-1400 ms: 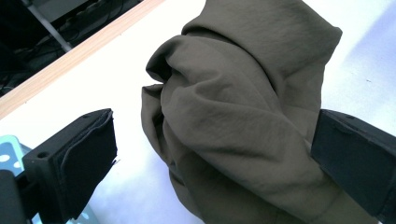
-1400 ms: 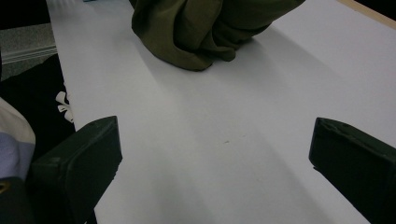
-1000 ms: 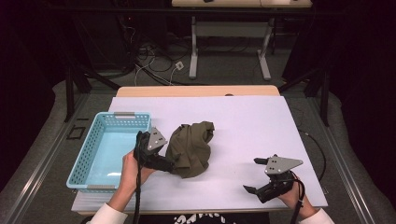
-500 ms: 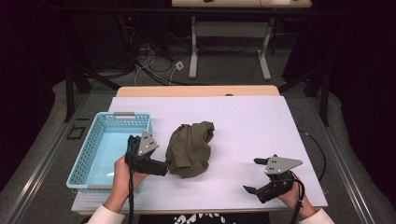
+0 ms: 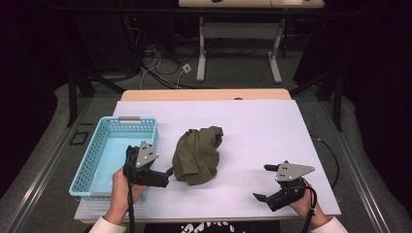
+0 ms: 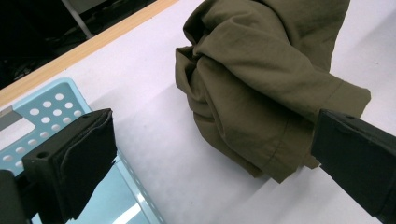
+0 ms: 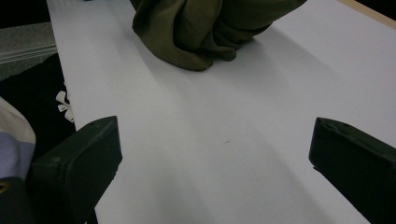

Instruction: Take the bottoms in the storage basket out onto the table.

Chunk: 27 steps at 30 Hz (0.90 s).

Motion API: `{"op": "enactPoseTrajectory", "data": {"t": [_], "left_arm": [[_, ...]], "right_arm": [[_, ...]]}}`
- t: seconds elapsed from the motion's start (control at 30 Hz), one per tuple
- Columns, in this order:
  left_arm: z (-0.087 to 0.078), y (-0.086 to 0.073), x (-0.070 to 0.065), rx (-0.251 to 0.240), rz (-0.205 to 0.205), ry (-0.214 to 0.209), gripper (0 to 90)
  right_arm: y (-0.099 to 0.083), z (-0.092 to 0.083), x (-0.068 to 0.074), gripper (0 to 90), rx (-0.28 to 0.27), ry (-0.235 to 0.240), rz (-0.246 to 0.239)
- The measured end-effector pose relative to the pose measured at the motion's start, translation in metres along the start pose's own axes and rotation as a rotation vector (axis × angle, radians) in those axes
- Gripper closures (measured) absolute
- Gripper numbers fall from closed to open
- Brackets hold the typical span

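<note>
A crumpled olive-green cloth [image 5: 198,154] lies in a heap on the white table top [image 5: 262,131], left of centre. My left gripper [image 5: 166,175] is held just off the cloth's near-left edge, beside the basket, with its jaws pointing at the cloth. In the left gripper view the left gripper [image 6: 210,177] is open, its jaws wide apart, with the cloth [image 6: 261,79] just ahead and its hem near the right jaw. My right gripper [image 5: 262,182] rests near the front right of the table, open. In the right gripper view the right gripper [image 7: 215,172] holds nothing, and the cloth [image 7: 205,23] lies farther off.
A light blue perforated basket [image 5: 97,155] stands at the table's left, its corner close to my left gripper's left jaw [image 6: 42,112]. A wooden strip [image 5: 204,94] edges the far side. Desk legs and cables stand on the floor beyond.
My left gripper has drawn back from the cloth's left edge, toward the person and the basket's near corner. The cloth and the right gripper have stayed put.
</note>
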State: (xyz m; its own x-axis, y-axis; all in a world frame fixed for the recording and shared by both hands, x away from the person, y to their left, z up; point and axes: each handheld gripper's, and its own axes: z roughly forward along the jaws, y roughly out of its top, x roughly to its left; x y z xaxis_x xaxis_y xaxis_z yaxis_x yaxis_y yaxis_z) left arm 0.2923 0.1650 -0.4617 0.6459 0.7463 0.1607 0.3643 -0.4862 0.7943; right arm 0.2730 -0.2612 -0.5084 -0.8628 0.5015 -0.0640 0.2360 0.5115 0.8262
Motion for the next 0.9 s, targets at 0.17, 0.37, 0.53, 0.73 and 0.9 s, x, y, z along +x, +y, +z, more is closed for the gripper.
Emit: {"op": "enactPoseTrajectory", "data": {"t": [0.17, 0.37, 0.53, 0.73, 0.9], "left_arm": [[-0.002, -0.004, -0.001, 0.004, -0.001, -0.001, 0.0], [-0.007, -0.009, -0.002, 0.001, -0.002, 0.003, 0.0], [-0.011, -0.014, -0.001, 0.004, -0.004, 0.008, 0.0], [-0.015, -0.019, 0.0, 0.002, -0.017, 0.014, 0.0], [-0.019, -0.024, 0.001, 0.0, -0.023, 0.022, 0.0]], "right_arm": [[0.0, 0.0, 0.0, 2.1, 0.001, 0.001, 0.0], [0.0, 0.0, 0.0, 2.1, 0.001, 0.001, 0.001], [0.0, 0.001, 0.0, 2.1, 0.002, 0.003, 0.002], [0.0, 0.001, 0.0, 2.1, 0.002, 0.003, 0.003], [0.0, 0.001, 0.0, 2.0, 0.002, 0.003, 0.003]]}}
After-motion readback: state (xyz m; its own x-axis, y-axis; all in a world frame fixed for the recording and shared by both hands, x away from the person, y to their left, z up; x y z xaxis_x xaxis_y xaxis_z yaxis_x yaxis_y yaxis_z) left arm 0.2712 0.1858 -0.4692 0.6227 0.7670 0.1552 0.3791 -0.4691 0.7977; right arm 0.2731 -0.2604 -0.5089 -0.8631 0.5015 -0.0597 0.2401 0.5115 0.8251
